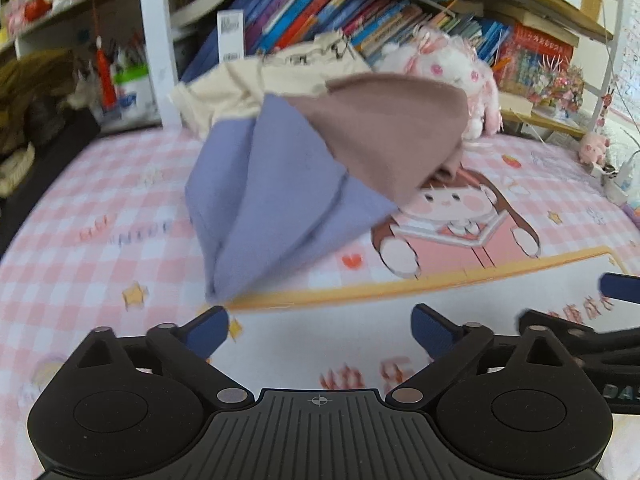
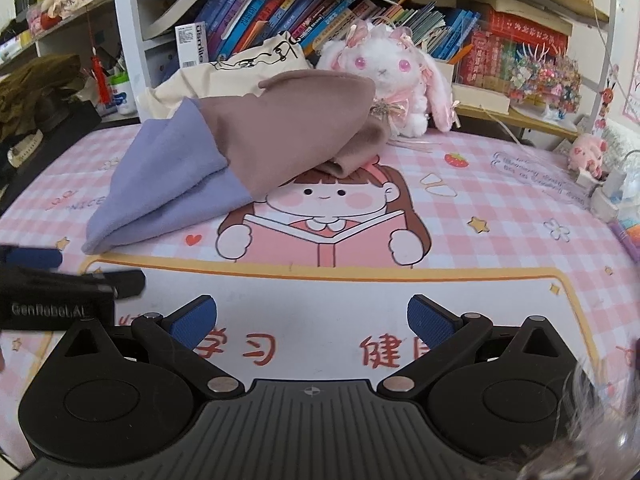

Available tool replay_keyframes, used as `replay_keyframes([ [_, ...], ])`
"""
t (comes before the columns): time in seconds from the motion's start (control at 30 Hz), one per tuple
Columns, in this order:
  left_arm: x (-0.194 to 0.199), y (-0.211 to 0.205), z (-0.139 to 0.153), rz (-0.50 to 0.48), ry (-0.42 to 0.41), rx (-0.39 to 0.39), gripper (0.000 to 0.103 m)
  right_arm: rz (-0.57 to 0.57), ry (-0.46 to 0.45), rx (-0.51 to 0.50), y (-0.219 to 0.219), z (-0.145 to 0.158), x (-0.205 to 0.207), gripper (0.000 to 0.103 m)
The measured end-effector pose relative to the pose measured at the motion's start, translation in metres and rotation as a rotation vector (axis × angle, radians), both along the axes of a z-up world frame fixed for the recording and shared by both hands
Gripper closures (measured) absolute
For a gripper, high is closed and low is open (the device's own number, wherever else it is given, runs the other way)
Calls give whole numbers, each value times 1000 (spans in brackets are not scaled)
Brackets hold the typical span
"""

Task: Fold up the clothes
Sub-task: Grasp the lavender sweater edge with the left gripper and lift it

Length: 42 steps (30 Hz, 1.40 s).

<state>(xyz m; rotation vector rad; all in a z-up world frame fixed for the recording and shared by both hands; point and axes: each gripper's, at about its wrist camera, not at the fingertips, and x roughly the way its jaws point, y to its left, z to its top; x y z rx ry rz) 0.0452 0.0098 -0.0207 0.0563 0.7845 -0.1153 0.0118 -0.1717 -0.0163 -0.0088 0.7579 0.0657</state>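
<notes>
While soft lilac-and-brown fleece garment (image 2: pixel 208 160) lies crumpled on pink checked cartoon-print bench (image 2: pixel 500 208), left tongs (image 1: pixel 320 330) released just short of its near lilac corner; right tongs (image 2: pixel 312 320) released, empty, garment ahead-left.

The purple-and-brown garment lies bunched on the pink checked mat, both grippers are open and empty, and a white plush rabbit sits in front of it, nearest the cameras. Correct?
Not quite. The white plush rabbit sits behind the purple-and-brown garment, against the bookshelf, as the right wrist view shows. The rest holds: the garment lies bunched on the pink checked mat, and the left gripper and right gripper are open and empty.
</notes>
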Motion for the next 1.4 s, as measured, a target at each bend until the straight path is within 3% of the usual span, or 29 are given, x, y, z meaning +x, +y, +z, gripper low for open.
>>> replay_keyframes([
  [0.13,33,10,1,11,-40,40,24,-14,18,-11,-2,-1,5,1],
  [0.43,132,9,-13,23,10,34,56,-51,43,-4,-10,2,7,1],
  [0.57,162,12,-16,75,45,-10,72,-57,61,17,-17,3,1,1],
  [0.63,170,17,-16,91,61,-51,94,-61,66,29,-22,4,-2,1],
  [0.73,159,19,-1,57,-5,-114,96,-62,68,37,-32,4,-7,2],
  [0.87,104,-5,35,-147,-214,-59,96,-77,87,59,-52,0,-10,2],
  [0.9,85,-13,39,-232,-239,-54,96,-83,96,65,-58,-2,-10,2],
  [1.1,-44,-47,30,-855,-157,58,95,-100,86,50,-101,-5,-8,2],
  [1.17,-71,-45,5,-886,-32,142,93,-98,77,44,-116,-4,-9,2],
  [1.23,-85,-37,-13,-839,62,190,86,-90,76,44,-130,-3,-10,2],
  [1.3,-96,-28,-13,-723,51,160,82,-72,68,47,-140,1,-11,2],
  [1.4,-111,-10,-4,-526,-9,66,53,-40,45,44,-149,11,-8,2],
])
